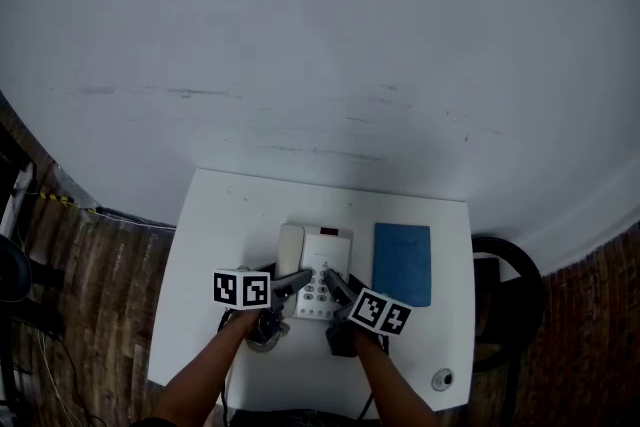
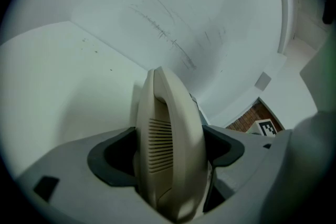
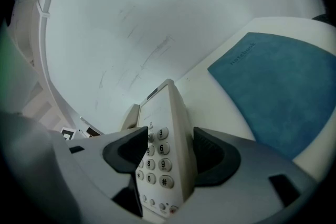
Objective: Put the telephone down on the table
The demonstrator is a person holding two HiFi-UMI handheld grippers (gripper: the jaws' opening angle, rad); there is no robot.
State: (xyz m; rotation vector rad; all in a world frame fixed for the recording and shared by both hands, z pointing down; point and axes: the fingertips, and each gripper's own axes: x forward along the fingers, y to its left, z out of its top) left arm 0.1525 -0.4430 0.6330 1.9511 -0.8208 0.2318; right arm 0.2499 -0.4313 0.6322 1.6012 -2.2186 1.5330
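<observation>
- The cream plastic push-button telephone (image 1: pixel 322 277) sits over the middle of the white rectangular table (image 1: pixel 228 215), towards the near edge. I cannot tell whether its underside is touching the tabletop.
- Its handset (image 2: pixel 170 149) lies along the telephone's left side, beside the grey keypad (image 3: pixel 156 157).
- My left gripper (image 1: pixel 293 283) is clamped on the handset. One jaw presses each flank, and the slotted earpiece grille faces the camera.
- My right gripper (image 1: pixel 337 288) is clamped on the telephone body at the keypad end. One jaw lies over the button face and the other against the opposite side.
- Seen from the head view, both grippers come in from the near edge and converge on the telephone, their marker cubes uppermost.
- A flat blue rectangular notebook (image 1: pixel 402 262) lies on the table just right of the telephone, apart from it.
- A small round grey object (image 1: pixel 441 378) sits at the table's near right corner; it is too small to identify.
- The table's far edge meets a scuffed white wall (image 1: pixel 320 35).
- Dark wood flooring (image 1: pixel 95 285) shows on either side, with a black round-framed object (image 1: pixel 512 287) on the floor at the right.
</observation>
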